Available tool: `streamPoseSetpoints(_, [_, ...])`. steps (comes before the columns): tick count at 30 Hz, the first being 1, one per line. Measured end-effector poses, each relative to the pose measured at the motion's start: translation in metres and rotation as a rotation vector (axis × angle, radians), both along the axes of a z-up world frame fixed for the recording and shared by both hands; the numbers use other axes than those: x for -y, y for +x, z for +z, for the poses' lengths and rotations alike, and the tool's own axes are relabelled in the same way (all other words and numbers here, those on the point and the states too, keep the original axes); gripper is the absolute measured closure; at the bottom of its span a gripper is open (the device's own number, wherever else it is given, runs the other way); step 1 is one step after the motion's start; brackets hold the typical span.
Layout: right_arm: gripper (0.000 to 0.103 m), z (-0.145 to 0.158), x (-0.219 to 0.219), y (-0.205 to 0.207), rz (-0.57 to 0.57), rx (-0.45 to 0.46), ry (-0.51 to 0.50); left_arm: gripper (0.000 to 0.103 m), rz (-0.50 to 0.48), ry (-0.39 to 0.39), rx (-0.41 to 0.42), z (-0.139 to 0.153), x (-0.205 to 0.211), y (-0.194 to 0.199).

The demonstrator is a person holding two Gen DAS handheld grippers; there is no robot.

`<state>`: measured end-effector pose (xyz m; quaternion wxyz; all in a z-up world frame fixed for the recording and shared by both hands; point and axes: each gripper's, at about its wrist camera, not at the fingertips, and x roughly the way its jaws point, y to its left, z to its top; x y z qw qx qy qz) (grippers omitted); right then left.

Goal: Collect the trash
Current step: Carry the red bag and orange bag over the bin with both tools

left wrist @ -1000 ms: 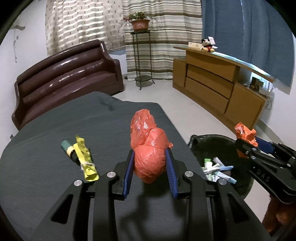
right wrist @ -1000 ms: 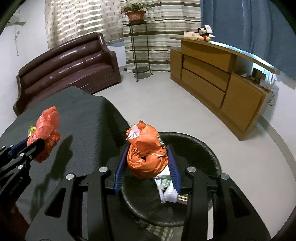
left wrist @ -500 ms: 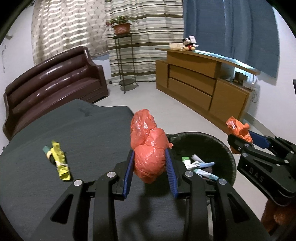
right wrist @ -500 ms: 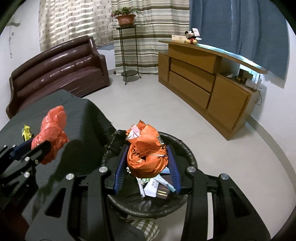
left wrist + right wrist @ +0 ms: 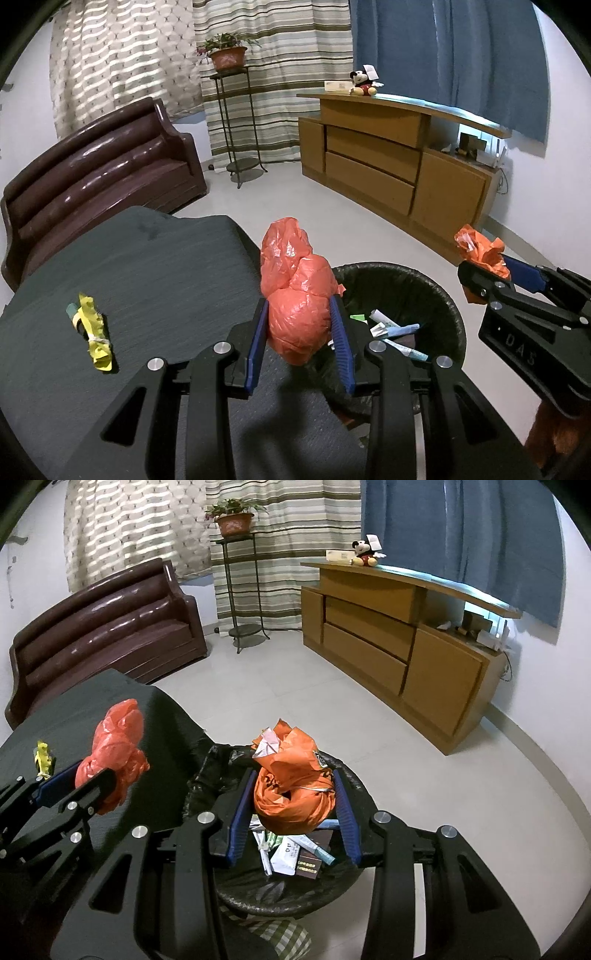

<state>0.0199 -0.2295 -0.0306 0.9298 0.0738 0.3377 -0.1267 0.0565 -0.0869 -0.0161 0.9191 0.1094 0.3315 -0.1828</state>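
**Two bags held, bin ahead**

While your left gripper pinches the red bag at lower centre, your right gripper clamps the orange bag above the bin. Both look light, soft and crushable; hold their bulk. Wrappers and tubes fill the bin. Left, a yellow wrapper lies on the table.

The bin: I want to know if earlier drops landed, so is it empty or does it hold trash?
Holds trash: the bin contains wrappers and tubes.
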Motion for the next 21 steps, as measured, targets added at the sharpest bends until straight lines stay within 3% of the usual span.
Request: streamPoseSetpoints(21, [0.062, -0.014, 0.016, 0.011, -0.043, -0.019, 0.013, 0.069, -0.012, 0.047, -0.043, -0.018, 0.023, 0.019])
